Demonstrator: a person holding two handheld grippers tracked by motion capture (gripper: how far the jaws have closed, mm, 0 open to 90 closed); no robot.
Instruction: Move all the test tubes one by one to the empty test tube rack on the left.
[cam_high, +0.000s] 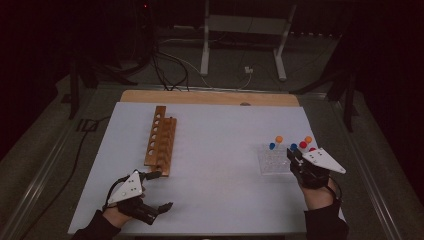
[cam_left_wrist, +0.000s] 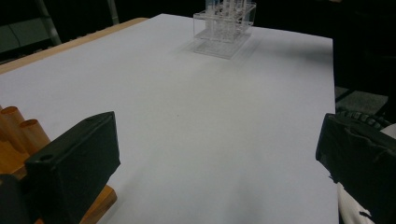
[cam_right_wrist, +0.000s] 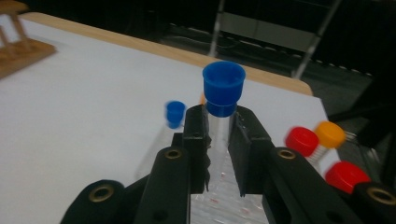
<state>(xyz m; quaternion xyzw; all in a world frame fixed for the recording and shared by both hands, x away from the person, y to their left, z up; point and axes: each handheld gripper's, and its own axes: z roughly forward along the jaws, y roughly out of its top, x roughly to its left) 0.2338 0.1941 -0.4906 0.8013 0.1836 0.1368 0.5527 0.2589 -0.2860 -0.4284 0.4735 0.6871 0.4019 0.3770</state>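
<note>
Right claw (cam_right_wrist: 218, 140): clamped on a clear tube (cam_right_wrist: 218, 135) with a ribbed blue cap, at 3 o'clock.
Left claw (cam_left_wrist: 210, 163): jaws wide apart, beside the wooden rack (cam_high: 161, 141) at 8 o'clock.
Table (cam_high: 220, 150): smooth, white.

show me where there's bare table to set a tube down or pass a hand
The widest free patch lies between the wooden rack and the clear tube rack. It is crowded at the clear rack, where the right tongs grip a blue-capped tube.
</note>
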